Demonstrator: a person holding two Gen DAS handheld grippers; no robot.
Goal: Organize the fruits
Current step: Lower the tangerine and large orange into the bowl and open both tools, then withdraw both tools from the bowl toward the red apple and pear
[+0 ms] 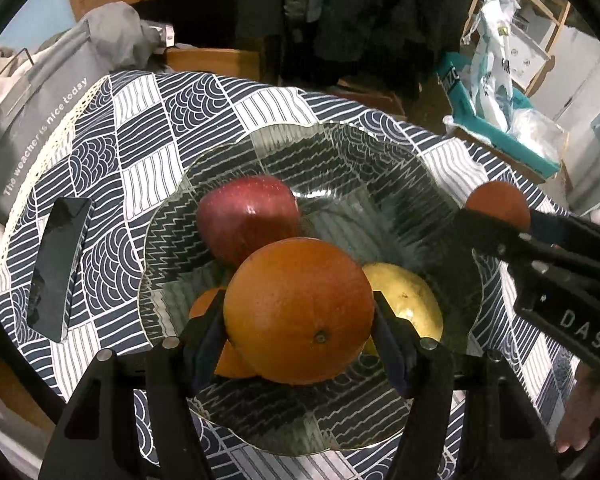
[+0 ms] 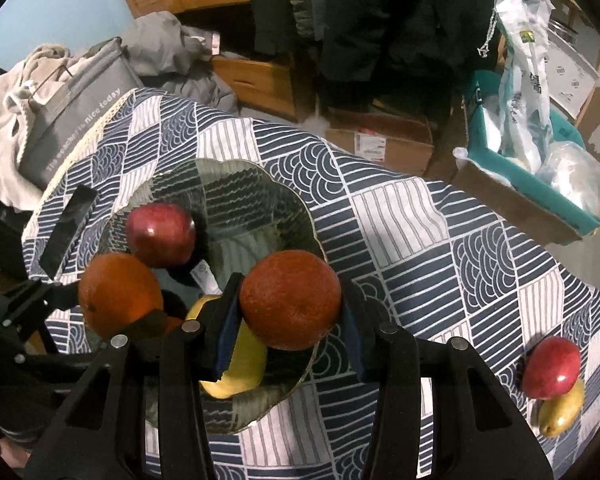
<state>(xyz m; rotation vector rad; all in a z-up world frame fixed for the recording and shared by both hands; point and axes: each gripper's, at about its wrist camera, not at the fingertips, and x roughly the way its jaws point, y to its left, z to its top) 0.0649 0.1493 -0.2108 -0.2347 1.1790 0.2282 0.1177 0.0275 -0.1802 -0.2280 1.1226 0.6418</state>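
Both grippers are loaded, each with one orange, both over or at the clear ribbed glass bowl on the worktop with the navy-and-white patterned cloth.

Left gripper: jaws clamped on a large bright orange, pads pressing its two sides. It points steeply down, with the orange above the near half of the bowl. Directly beneath and around it lie a red apple toward the far-left wall, a yellow lemon-like fruit to the right, and a sliver of another orange fruit low on the left.

Right gripper: jaws narrow, gripping a darker reddish orange. It hangs at the bowl's right rim, partly over the cloth, so the bowl's open floor lies to its left.

Key relation: free space in the bowl is the far-right part, behind the lemon-like fruit. The right gripper is nearer to it; the left orange sits over occupied ground.

Judgement: releases need staggering, or the two oranges may knock together.

Still outside: a second red apple and a yellow-green fruit, touching, near the worktop's right edge.
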